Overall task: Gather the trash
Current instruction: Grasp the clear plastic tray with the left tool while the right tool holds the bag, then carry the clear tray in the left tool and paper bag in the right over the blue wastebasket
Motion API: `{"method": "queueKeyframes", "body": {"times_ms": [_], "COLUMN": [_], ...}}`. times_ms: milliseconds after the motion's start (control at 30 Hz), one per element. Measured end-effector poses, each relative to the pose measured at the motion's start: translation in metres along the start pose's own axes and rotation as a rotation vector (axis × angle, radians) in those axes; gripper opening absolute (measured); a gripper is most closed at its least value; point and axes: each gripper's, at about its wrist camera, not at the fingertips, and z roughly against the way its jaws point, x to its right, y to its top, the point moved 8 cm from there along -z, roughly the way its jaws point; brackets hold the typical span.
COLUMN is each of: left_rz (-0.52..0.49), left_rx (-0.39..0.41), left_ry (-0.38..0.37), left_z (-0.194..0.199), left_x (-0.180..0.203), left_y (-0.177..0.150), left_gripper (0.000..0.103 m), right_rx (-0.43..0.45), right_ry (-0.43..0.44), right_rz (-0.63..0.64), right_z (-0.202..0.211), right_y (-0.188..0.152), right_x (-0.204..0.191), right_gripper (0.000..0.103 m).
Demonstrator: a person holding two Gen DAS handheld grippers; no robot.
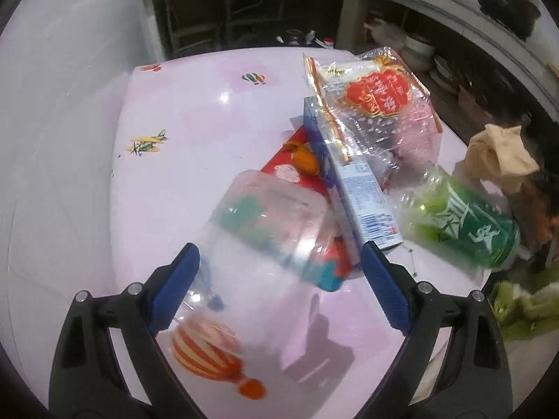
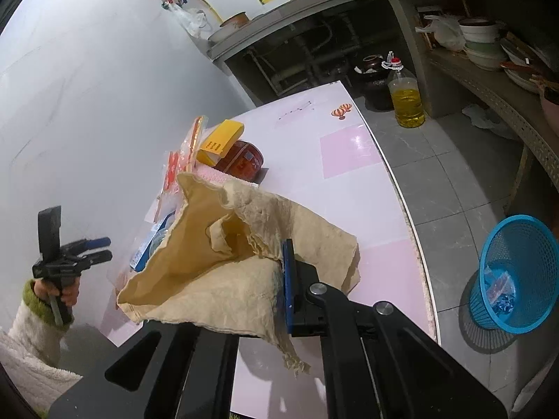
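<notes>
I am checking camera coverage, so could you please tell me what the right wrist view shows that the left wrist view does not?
Only the right wrist view shows the blue basket on the floor, the oil bottle and the yellow box. Only the left wrist view shows the clear plastic container between the left gripper's open fingers, and the green bag. Both show the crumpled brown paper and the pink table.

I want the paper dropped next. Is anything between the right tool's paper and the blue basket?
Nothing visible. The right tool holds the paper above the table; the basket stands open on bare floor beyond the table edge.
</notes>
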Motion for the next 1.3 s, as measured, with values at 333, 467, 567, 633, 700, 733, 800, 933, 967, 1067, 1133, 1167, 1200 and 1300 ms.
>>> {"method": "queueKeyframes", "body": {"times_ms": [333, 467, 567, 633, 700, 733, 800, 933, 967, 1067, 1133, 1167, 1200, 1300], "left_rz": [-0.036, -0.07, -0.108, -0.16, -0.2, -0.211, -0.223, -0.224, -0.223, -0.218, -0.215, -0.213, -0.208, -0.169], "left_rx": [-0.139, -0.182, -0.226, -0.255, -0.286, -0.298, -0.334, -0.36, -0.355, -0.341, -0.329, -0.323, -0.318, -0.294], "left_ry": [-0.108, -0.104, -0.089, -0.055, -0.024, -0.013, 0.012, 0.017, 0.016, 0.014, 0.02, 0.027, 0.032, 0.048], "left_z": [-0.026, -0.035, -0.041, -0.045, -0.051, -0.053, -0.059, -0.064, -0.063, -0.058, -0.052, -0.049, -0.046, -0.034], "left_x": [-0.014, -0.014, -0.012, -0.008, -0.006, -0.006, -0.007, -0.008, -0.007, -0.007, -0.006, -0.007, -0.007, -0.012], "left_y": [0.004, 0.002, -0.001, -0.003, -0.006, -0.008, -0.013, -0.018, -0.018, -0.018, -0.02, -0.021, -0.022, -0.026], "left_gripper": [0.089, 0.089, 0.089, 0.089, 0.089, 0.089, 0.089, 0.088, 0.087, 0.085, 0.084, 0.084, 0.084, 0.084], "right_rx": [-0.017, -0.022, -0.026, -0.029, -0.031, -0.031, -0.031, -0.033, -0.033, -0.035, -0.034, -0.032, -0.032, -0.029], "right_ry": [0.009, 0.015, 0.018, 0.019, 0.019, 0.02, 0.02, 0.021, 0.022, 0.023, 0.025, 0.026, 0.027, 0.029], "right_rz": [0.013, 0.006, -0.003, -0.004, -0.005, -0.005, -0.006, -0.01, -0.01, -0.01, -0.011, -0.011, -0.011, -0.007], "right_z": [-0.002, -0.003, -0.003, -0.003, -0.003, -0.003, -0.004, -0.007, -0.007, -0.008, -0.008, -0.008, -0.008, -0.008], "right_y": [0.0, -0.001, -0.002, -0.003, -0.003, -0.003, -0.003, -0.003, -0.004, -0.004, -0.003, -0.003, -0.003, -0.003], "right_x": [-0.003, -0.001, 0.002, 0.002, 0.002, 0.002, 0.002, 0.002, 0.003, 0.003, 0.003, 0.004, 0.004, 0.004], "right_gripper": [0.005, 0.005, 0.005, 0.005, 0.005, 0.005, 0.005, 0.005, 0.005, 0.005, 0.005, 0.005, 0.005, 0.005]}}
